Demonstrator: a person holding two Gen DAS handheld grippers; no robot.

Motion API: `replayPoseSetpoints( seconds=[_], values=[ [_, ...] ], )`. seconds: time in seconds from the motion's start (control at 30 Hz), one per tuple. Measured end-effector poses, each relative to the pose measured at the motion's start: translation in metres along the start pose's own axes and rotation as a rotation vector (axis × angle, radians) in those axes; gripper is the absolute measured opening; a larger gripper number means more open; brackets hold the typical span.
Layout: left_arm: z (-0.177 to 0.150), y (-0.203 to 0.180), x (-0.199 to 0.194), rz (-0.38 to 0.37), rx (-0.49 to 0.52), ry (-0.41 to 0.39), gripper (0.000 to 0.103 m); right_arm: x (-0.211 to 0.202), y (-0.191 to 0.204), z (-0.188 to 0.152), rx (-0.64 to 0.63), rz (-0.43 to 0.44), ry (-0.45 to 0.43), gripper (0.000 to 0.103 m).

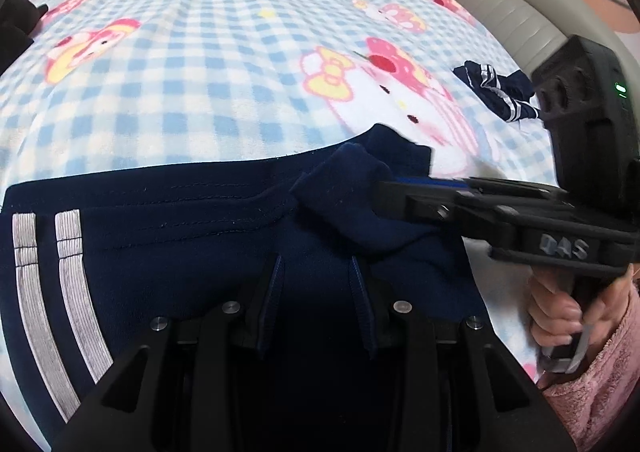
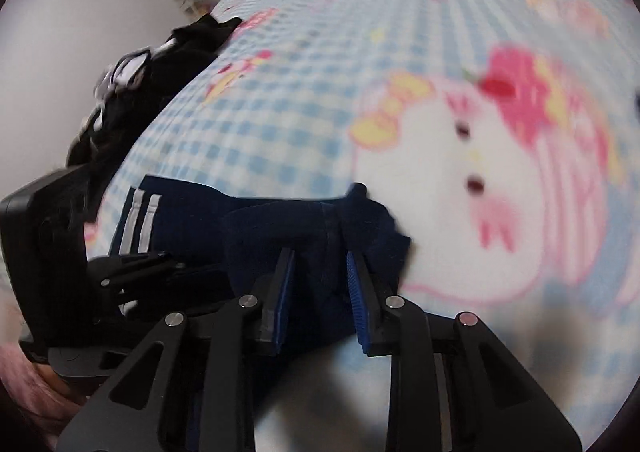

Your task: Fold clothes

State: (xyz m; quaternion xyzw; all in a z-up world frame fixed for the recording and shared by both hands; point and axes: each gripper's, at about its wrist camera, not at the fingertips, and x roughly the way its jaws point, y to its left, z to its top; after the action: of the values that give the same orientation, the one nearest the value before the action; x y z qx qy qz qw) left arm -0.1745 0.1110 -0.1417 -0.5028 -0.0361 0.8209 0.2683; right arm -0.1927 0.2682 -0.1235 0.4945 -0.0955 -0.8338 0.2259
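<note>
Navy garment (image 1: pixel 168 236) with two grey stripes lies on blue-checked cartoon blanket (image 1: pixel 192 63). Left gripper (image 1: pixel 316 276) narrowly parted, navy cloth between pads. Left view alone shows right gripper (image 1: pixel 394 191) from side, pinching raised fold, plus second navy item (image 1: pixel 496 91) near grey bed edge (image 1: pixel 516 15). Right view, blurred, alone shows dark clothes pile (image 2: pixel 132 91), white wall

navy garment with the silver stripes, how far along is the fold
Early stage. Done: the navy garment lies spread flat on the checked blanket. In hand: the left gripper is clamped on its near part, and the right gripper straddles a raised corner. Left: no finished fold shows, and another navy piece lies crumpled beyond.
</note>
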Motion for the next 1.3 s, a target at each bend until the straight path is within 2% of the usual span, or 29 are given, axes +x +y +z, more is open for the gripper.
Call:
replayPoseSetpoints(
  seconds=[0.07,0.1,0.23,0.3,0.43,0.57,0.7,0.73,0.77,0.8,0.87,0.93,1.0,1.03,1.1,1.13,1.17,1.2,1.3],
  values=[
    [0.000,0.001,0.000,-0.003,-0.006,-0.002,0.037,-0.002,0.004,-0.003,-0.010,0.025,0.000,0.019],
    [0.000,0.002,0.000,-0.008,-0.010,-0.003,0.037,-0.006,0.009,-0.004,-0.022,0.013,-0.011,0.010],
    [0.000,0.005,-0.004,-0.019,-0.035,-0.010,0.037,-0.025,0.017,-0.010,-0.051,-0.087,-0.074,0.008],
    [0.001,0.002,-0.013,0.005,-0.045,-0.011,0.038,-0.033,0.014,-0.013,-0.067,-0.139,-0.105,0.008],
    [0.000,0.003,-0.030,0.084,-0.020,-0.065,0.045,-0.051,0.009,-0.016,-0.068,-0.170,-0.138,0.007],
    [-0.003,0.030,-0.020,0.023,-0.108,-0.049,0.043,-0.052,-0.021,-0.017,0.066,-0.155,-0.129,0.007],
    [-0.002,0.035,-0.023,0.003,-0.136,-0.066,0.042,-0.048,-0.041,-0.019,0.159,-0.255,-0.138,0.005],
    [-0.002,0.037,-0.027,-0.006,-0.145,-0.073,0.042,-0.050,-0.048,-0.021,0.186,-0.302,-0.149,0.005],
    [-0.002,0.039,-0.037,-0.019,-0.164,-0.102,0.043,-0.055,-0.053,-0.021,0.201,-0.315,-0.161,0.005],
    [-0.003,0.041,-0.046,-0.033,-0.182,-0.131,0.044,-0.059,-0.057,-0.021,0.213,-0.313,-0.172,0.008],
    [-0.006,0.051,-0.074,-0.028,-0.218,-0.214,0.047,-0.071,-0.043,-0.018,0.164,-0.235,-0.222,0.011],
    [-0.007,0.062,-0.088,0.050,-0.238,-0.235,0.048,-0.080,-0.025,-0.015,0.107,-0.175,-0.273,0.037],
    [-0.008,0.076,-0.091,0.175,-0.237,-0.213,0.048,-0.076,-0.015,-0.010,0.092,-0.141,-0.276,0.042],
    [-0.008,0.083,-0.088,0.180,-0.249,-0.196,0.048,-0.070,-0.012,-0.007,0.094,-0.115,-0.261,0.042],
    [-0.010,0.096,-0.083,0.187,-0.273,-0.161,0.046,-0.047,-0.015,-0.005,0.109,-0.128,-0.199,0.043],
    [-0.010,0.103,-0.080,0.191,-0.285,-0.144,0.045,-0.035,-0.017,-0.003,0.117,-0.139,-0.165,0.040],
    [-0.010,0.102,-0.079,0.185,-0.270,-0.148,0.035,-0.027,-0.019,-0.004,0.119,-0.131,-0.143,0.028],
    [-0.009,0.099,-0.078,0.178,-0.257,-0.149,0.022,-0.020,-0.020,-0.004,0.119,-0.117,-0.124,0.007],
    [-0.005,0.088,-0.075,0.203,-0.207,-0.153,0.014,-0.027,-0.016,-0.007,0.112,-0.128,-0.162,0.007]
  ],
)
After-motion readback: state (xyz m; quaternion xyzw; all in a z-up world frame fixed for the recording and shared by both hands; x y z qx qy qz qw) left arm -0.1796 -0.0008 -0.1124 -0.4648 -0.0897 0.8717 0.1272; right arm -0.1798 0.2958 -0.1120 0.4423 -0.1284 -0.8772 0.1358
